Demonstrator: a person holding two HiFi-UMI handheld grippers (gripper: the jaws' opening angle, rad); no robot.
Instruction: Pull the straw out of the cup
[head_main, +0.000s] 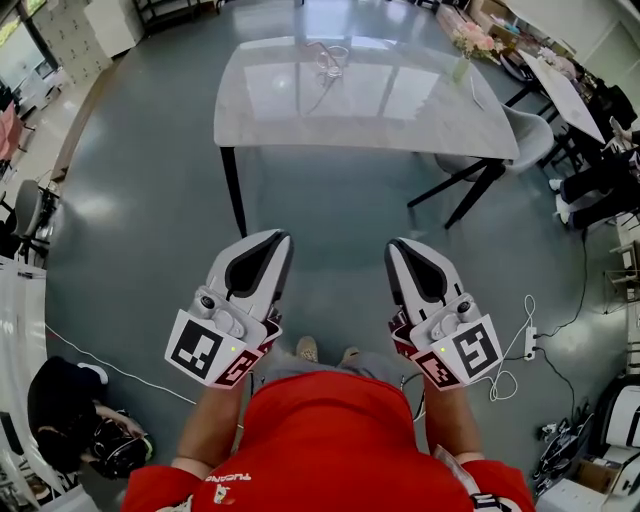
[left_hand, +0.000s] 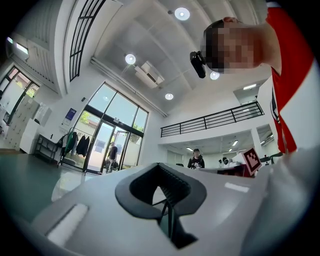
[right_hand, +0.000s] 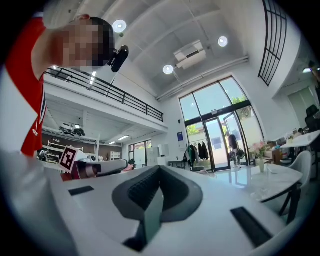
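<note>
Here, the left gripper had its jaws pressed together with nothing between them. The right gripper was likewise closed and empty. Both were held side by side, apart from each other, over the grey floor. They pointed towards the white table and were well short of it.

The cup stood on the far part of the table, well apart from both grippers. It was small, clear and crossed by glare, so the straw could not be told apart from its rim. A vase of flowers stood near the table's far right edge.

The person's red shirt was cut off by the lower edge. A power strip lay on the floor at right; the clutter beyond was too small to identify.
</note>
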